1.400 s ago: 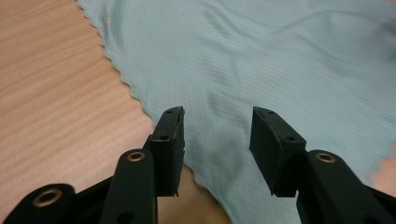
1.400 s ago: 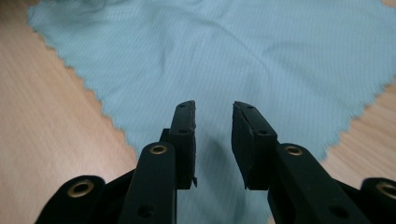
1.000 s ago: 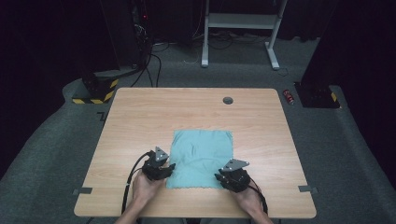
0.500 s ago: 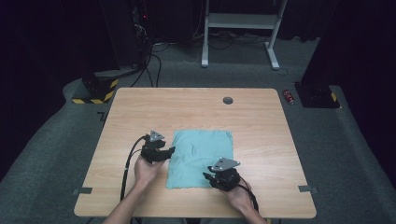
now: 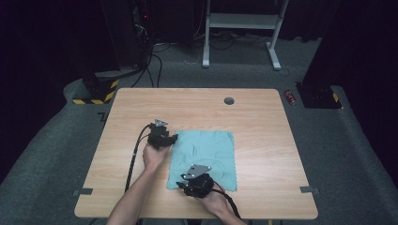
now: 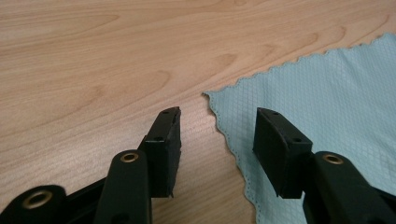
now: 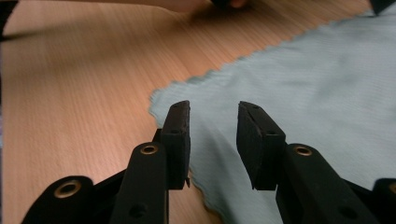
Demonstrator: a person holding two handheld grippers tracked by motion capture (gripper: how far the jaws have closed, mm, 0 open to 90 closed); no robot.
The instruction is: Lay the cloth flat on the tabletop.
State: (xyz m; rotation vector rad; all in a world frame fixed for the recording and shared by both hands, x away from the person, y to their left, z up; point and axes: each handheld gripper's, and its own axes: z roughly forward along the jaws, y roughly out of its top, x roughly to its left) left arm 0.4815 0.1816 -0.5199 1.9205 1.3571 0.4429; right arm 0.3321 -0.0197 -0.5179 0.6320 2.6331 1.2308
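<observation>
While the blue cloth (image 5: 202,158) lies flat on the wooden table (image 5: 263,126), near the person's side, both grippers come in at its corners. The left gripper (image 5: 170,139) sits at the far left corner of the cloth. In the left gripper view its jaws stand apart, with the wavy cloth edge (image 6: 224,126) on the table between them and nothing pinched; they have just closed a little. The right gripper (image 5: 184,184) is at the near left corner. In the right gripper view its jaws are apart too, right over the cloth edge (image 7: 205,140), and they have just been opening.

The step looks like getting hold of the left side of the cloth, maybe to fold it over. To do it well, each gripper should go low so one jaw slides under the thin edge. Then the jaws should squeeze only the cloth, not the table. Both corners should come up together, so the cloth stays smooth.
</observation>
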